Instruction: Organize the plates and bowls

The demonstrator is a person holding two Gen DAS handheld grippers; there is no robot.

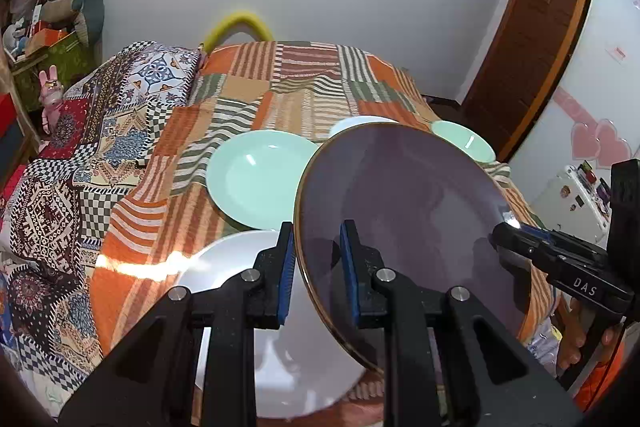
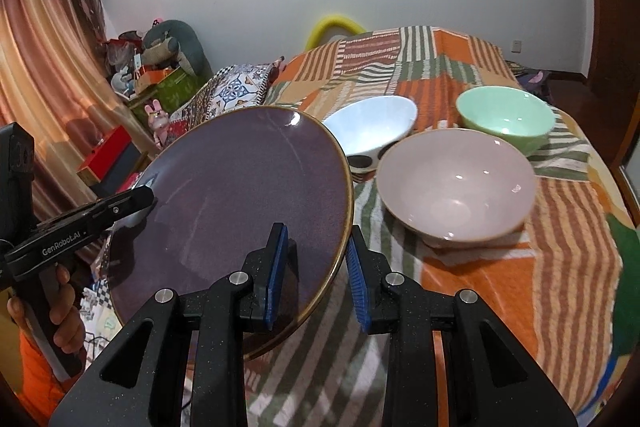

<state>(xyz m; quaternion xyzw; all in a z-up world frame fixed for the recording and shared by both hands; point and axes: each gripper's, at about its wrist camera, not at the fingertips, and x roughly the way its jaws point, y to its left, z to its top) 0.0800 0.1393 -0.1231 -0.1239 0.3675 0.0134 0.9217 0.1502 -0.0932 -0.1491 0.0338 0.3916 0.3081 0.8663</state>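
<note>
The purple plate [image 1: 400, 211] hangs tilted above the bed [image 1: 256, 75], clamped at opposite rims: the left gripper [image 1: 318, 267] is closed narrow on its left edge and the right gripper [image 2: 318, 271] is closed narrow on its right edge. Seen from the purple plate, the white plate [image 1: 240, 267] lies just below and to the left, nearer the left gripper, with the green plate [image 1: 256, 179] beyond it. Stacking probably means carrying it leftward and levelling it. The bowls [image 2: 456, 183] sit to the plate's right.
</note>
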